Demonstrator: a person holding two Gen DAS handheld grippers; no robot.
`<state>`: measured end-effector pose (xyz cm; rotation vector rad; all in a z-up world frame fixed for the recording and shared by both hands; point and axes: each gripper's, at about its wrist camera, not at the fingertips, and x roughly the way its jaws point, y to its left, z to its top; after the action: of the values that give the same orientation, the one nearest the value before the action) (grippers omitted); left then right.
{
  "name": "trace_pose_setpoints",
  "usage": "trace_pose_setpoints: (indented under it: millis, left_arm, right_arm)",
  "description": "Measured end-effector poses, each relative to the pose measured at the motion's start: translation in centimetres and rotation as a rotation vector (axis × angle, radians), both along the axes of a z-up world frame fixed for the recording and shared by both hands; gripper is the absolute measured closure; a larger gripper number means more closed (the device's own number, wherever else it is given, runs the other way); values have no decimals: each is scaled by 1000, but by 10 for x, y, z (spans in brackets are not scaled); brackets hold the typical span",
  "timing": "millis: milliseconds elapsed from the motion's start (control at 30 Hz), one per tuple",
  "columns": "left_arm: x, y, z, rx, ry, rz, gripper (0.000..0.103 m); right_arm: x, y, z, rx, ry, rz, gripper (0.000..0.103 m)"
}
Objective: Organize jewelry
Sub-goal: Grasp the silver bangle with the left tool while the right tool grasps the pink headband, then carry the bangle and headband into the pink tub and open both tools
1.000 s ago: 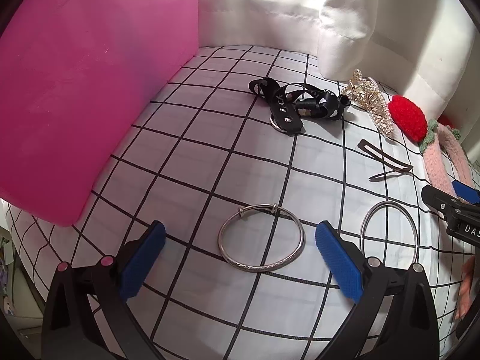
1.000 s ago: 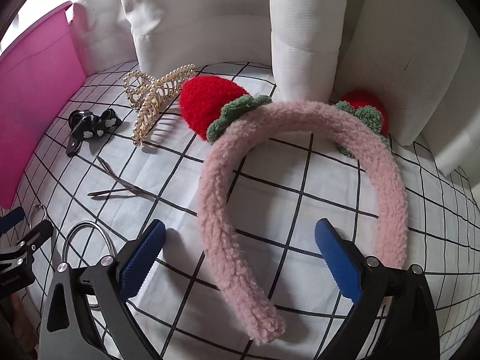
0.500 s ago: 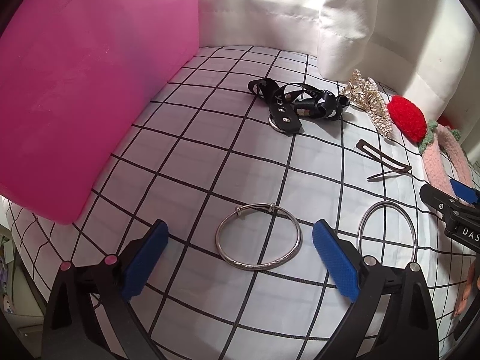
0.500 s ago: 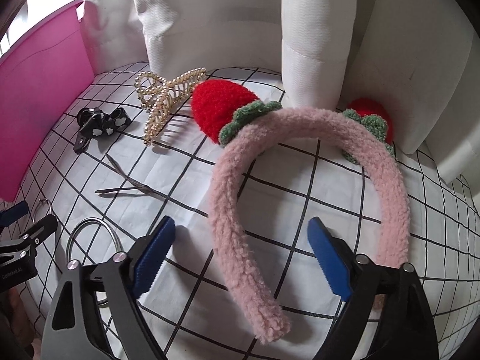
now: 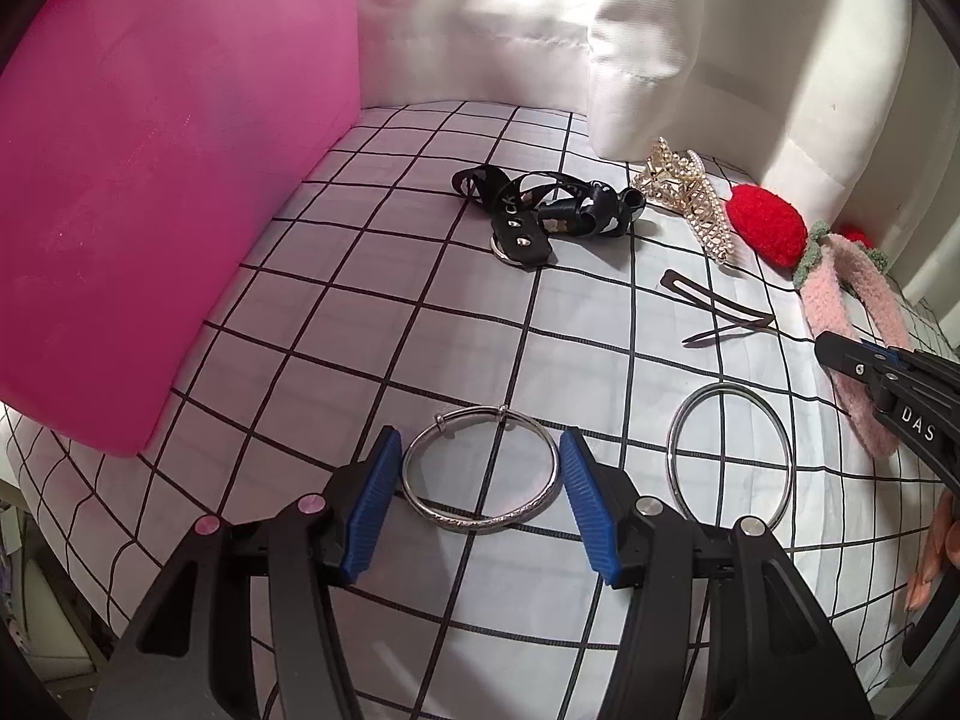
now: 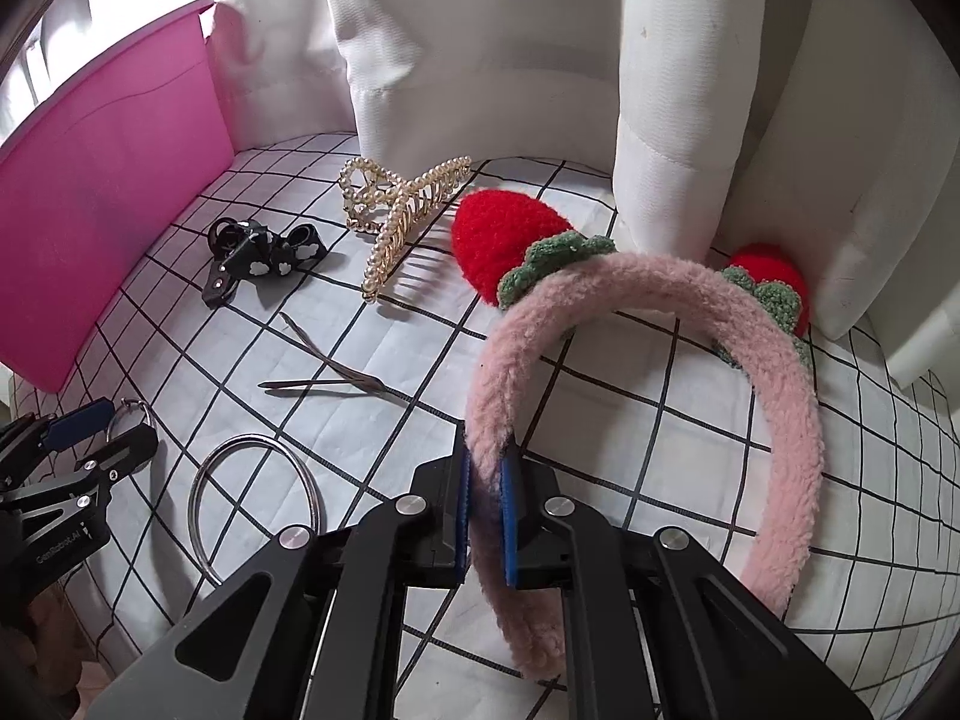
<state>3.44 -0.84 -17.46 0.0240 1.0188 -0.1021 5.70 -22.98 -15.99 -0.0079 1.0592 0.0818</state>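
On the gridded cloth (image 5: 372, 324), our left gripper (image 5: 480, 483) has its jaws narrowly apart, flanking the silver bangle (image 5: 480, 474); contact is unclear. Our right gripper (image 6: 485, 519) is clamped on the pink headband's (image 6: 648, 282) left arm. We count two bangles, the plain bangle (image 5: 729, 450) at right, two red strawberries, one pearl claw clip (image 6: 399, 210), one black strap (image 5: 540, 213), one flat hairpin (image 5: 717, 315).

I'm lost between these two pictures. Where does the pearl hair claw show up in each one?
Left wrist view: the pearl hair claw lies far back, right of centre, just left of the red strawberry.
Right wrist view: the pearl hair claw lies at the back, left of centre, again just left of the strawberry.
Shared landmark: the pink bin on the left.
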Motion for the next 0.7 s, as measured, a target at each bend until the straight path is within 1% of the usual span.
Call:
trace_pose_setpoints:
  millis: [167, 333, 700]
  left_arm:
    - [-5, 3, 12, -11, -12, -9, 50]
    - [-8, 2, 34, -35, -37, -24, 50]
    - [-10, 1, 87, -71, -99, -70, 50]
  right_arm:
    - [-11, -5, 17, 56, -27, -14, 95]
    - [-23, -10, 35, 135, -38, -31, 95]
    - [-40, -4, 90, 182, -96, -16, 95]
